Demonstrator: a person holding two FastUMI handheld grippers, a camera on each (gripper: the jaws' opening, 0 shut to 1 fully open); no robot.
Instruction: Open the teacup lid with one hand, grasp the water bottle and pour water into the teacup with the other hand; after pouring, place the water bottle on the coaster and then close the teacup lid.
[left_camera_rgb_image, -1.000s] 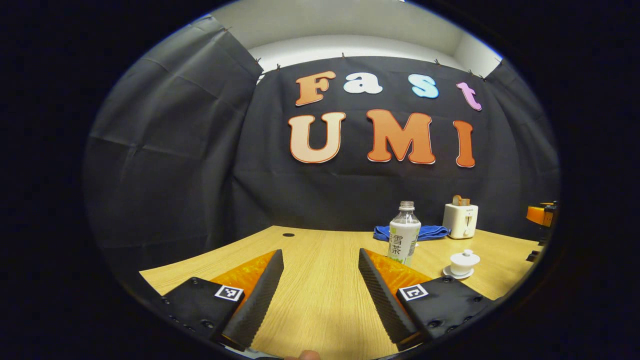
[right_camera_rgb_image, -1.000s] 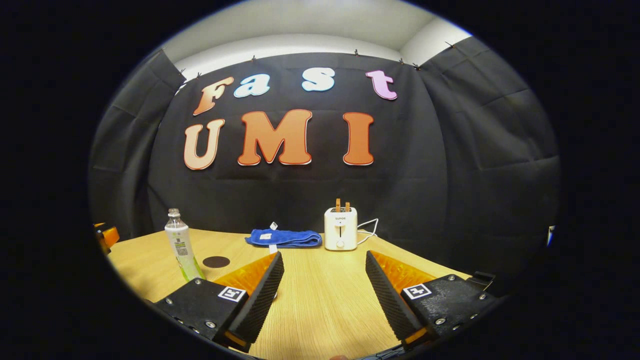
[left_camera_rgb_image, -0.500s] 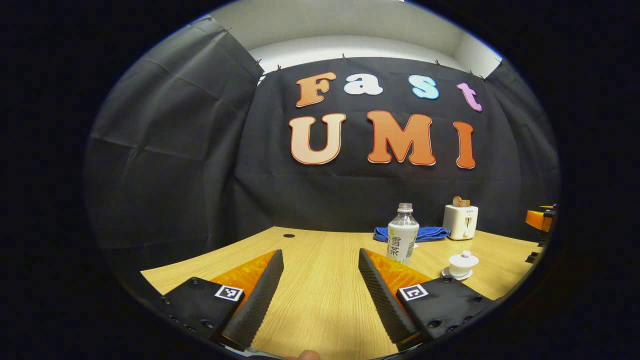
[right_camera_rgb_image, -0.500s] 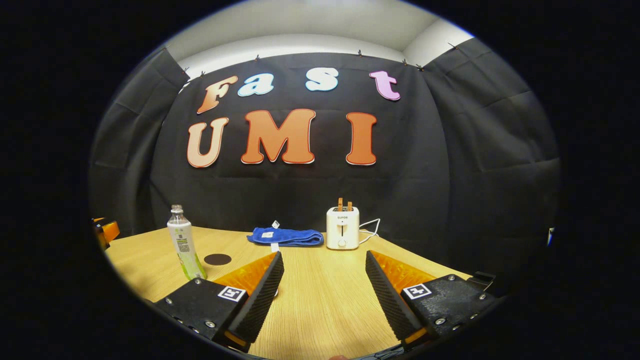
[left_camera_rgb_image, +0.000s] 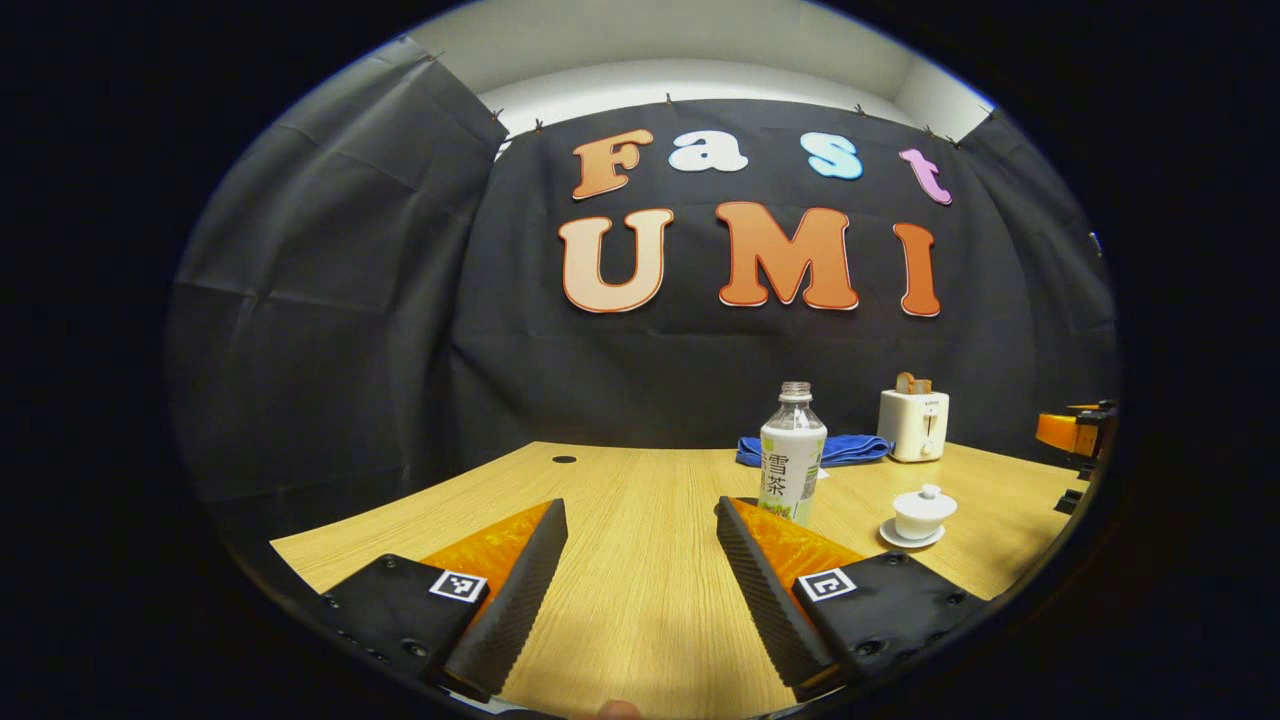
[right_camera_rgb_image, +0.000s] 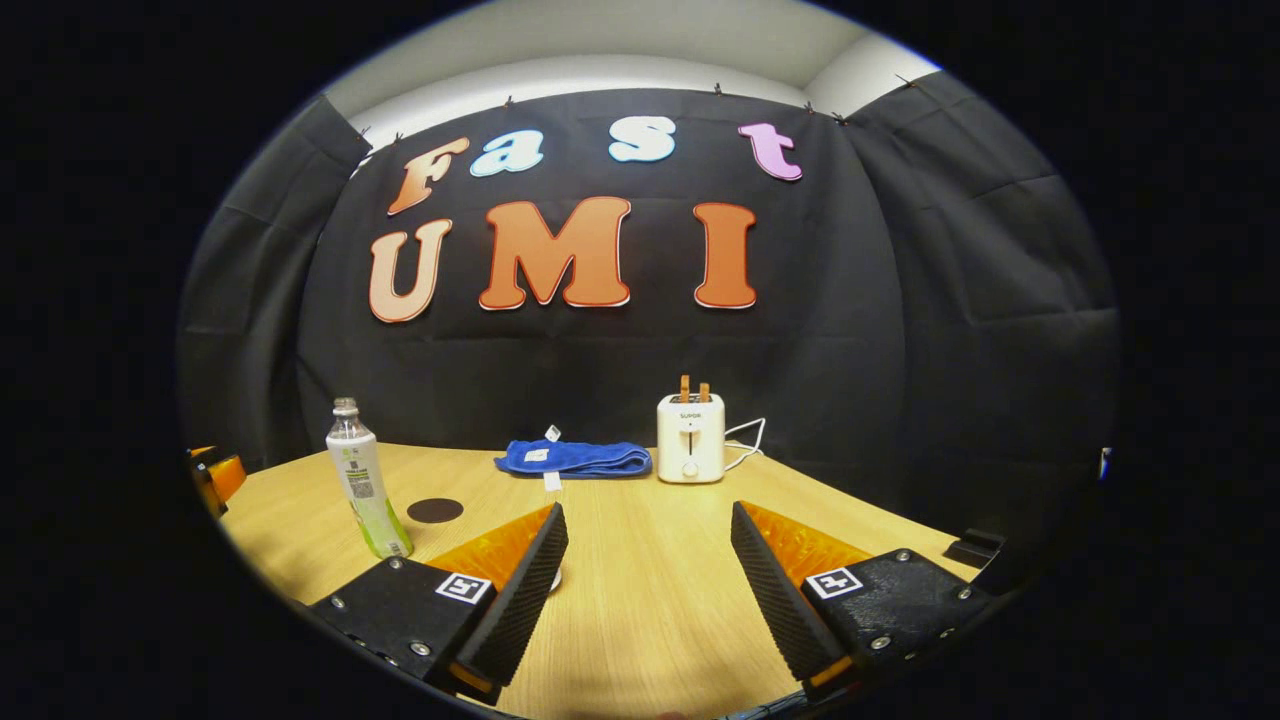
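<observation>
- In the left gripper view, the left hand-held gripper (left_camera_rgb_image: 640, 560) hovers low over the worktop (left_camera_rgb_image: 640, 480), its fingers spread wide and pinching nothing.
- The bottle (left_camera_rgb_image: 792, 455) stands upright just right of centre in that frame, rising behind the tip of the right-side finger; its long axis is vertical, and no cap is to be seen on the neck.
- The teacup (left_camera_rgb_image: 922, 512), lid on, sits on its saucer in the lower right of the same frame, right of the bottle and apart from it.
- In the right gripper view, the right hand-held gripper (right_camera_rgb_image: 648, 565) is likewise spread and empty, with the bottle (right_camera_rgb_image: 365, 492) far at the left of the frame and the coaster (right_camera_rgb_image: 435, 510) a dark disc just to its right.
- The cup is hidden here (probably behind the left-side finger, I'd guess).
- So the bottle lies ahead and slightly right of the left tool, and it looks the nearer one for a side-on grasp across the upright body; the right would suit the lid.
- A towel (right_camera_rgb_image: 575, 458) and toaster (right_camera_rgb_image: 690, 440) sit at the back, well apart from all this.
</observation>
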